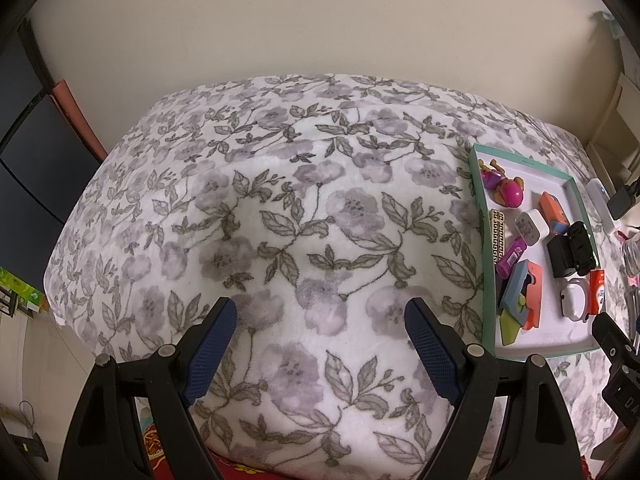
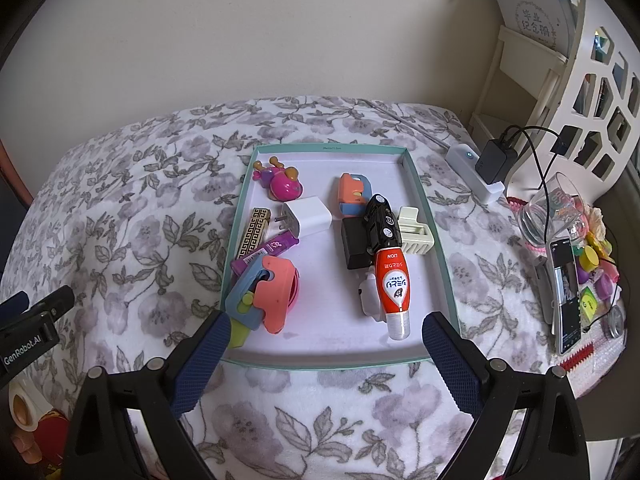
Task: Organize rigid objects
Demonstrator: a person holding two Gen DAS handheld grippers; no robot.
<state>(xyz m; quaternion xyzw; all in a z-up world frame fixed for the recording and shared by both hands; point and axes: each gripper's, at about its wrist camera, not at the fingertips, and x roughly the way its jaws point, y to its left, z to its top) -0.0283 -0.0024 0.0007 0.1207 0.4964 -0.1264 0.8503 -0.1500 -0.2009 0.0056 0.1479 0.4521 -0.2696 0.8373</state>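
Both grippers — left gripper [image 1: 320, 332], right gripper [image 2: 326, 340] — hang empty, jaws apart; centre-frame, the orange tube [image 2: 394, 284] in the tray [image 2: 436, 216] looks light, stiff, slippery — best pinched mid-body.

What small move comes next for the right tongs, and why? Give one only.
Probably ease the right tongs forward and down over the red bottle. Both tongs are open and hold nothing, and the bottle lies nearest, leaning across the black block in the tray, so lifting it first seems likeliest to free the pile. The left tongs face bare blanket.
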